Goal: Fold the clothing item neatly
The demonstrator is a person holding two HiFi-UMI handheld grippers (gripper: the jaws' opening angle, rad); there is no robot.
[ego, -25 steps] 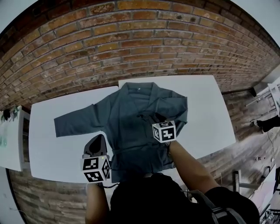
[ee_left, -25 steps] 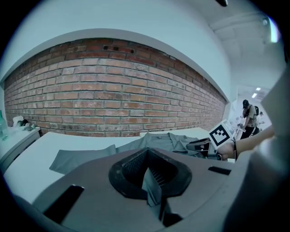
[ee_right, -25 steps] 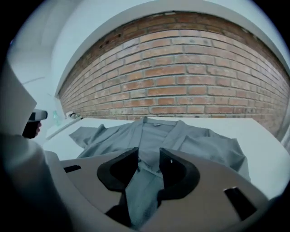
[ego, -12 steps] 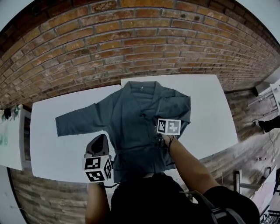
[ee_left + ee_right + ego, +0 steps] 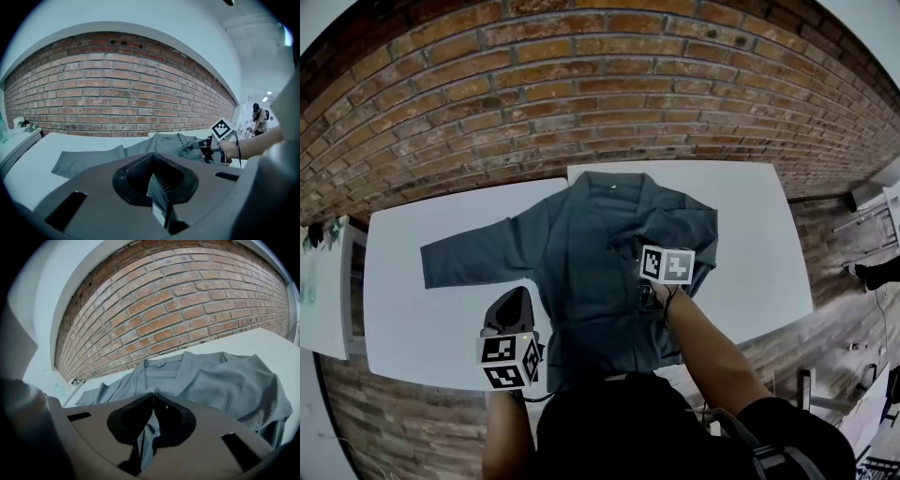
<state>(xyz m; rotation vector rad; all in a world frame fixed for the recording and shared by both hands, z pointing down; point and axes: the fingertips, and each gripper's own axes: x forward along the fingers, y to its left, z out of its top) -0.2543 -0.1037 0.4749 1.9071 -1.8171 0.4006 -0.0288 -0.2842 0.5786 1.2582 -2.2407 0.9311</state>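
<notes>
Shirt (image 5: 581,234) lies collar-away on the desk (image 5: 422,319), one sleeve (image 5: 473,258) stretched toward the left edge. Right claw (image 5: 153,397) is closing on fabric right of centre; left claw (image 5: 153,159), pressed together and empty, hovers nearer that sleeve.

Nearest, the left gripper (image 5: 154,173) has its jaws pressed together with nothing between them. Beyond it a grey shirt (image 5: 140,149) lies spread on the white tabletop (image 5: 33,164), one sleeve stretched left. At right a hand (image 5: 230,149) holds the right gripper (image 5: 196,146), its jaws closing on a raised fold of the shirt. A brick wall (image 5: 117,93) stands far behind.
</notes>
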